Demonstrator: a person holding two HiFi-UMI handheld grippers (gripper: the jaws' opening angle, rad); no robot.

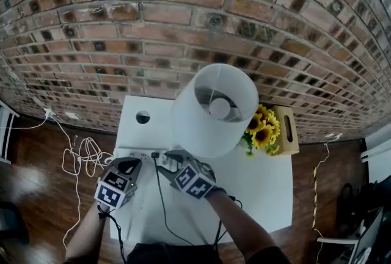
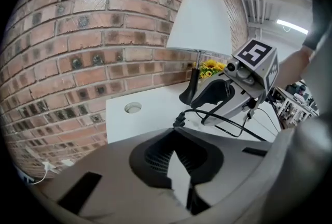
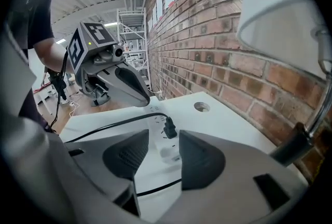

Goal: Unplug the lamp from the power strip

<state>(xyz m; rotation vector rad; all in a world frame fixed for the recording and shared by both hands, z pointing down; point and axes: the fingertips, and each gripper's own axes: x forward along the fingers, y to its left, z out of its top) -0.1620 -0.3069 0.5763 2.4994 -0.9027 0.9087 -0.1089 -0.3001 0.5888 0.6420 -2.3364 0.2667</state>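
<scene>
The lamp has a white shade (image 1: 214,110) and stands at the back of the white table (image 1: 256,189). Its black plug (image 3: 169,128) sits in the white power strip (image 3: 154,114), and the black cord (image 1: 162,195) runs off toward the table's front edge. My right gripper (image 3: 164,131) is open just short of the plug, which shows in the gap between the jaws. Nothing is between its pads. My left gripper (image 2: 175,128) is shut and empty, its tips close to the same plug (image 2: 179,120). In the head view both grippers (image 1: 127,165) (image 1: 174,160) hover at the strip (image 1: 142,156).
Sunflowers (image 1: 264,125) and a wooden box (image 1: 286,128) stand to the right of the lamp. The table has a round cable hole (image 1: 143,117) near the brick wall. White cables (image 1: 85,156) lie on the wooden floor to the left. The lamp's dark base (image 2: 189,96) is behind the strip.
</scene>
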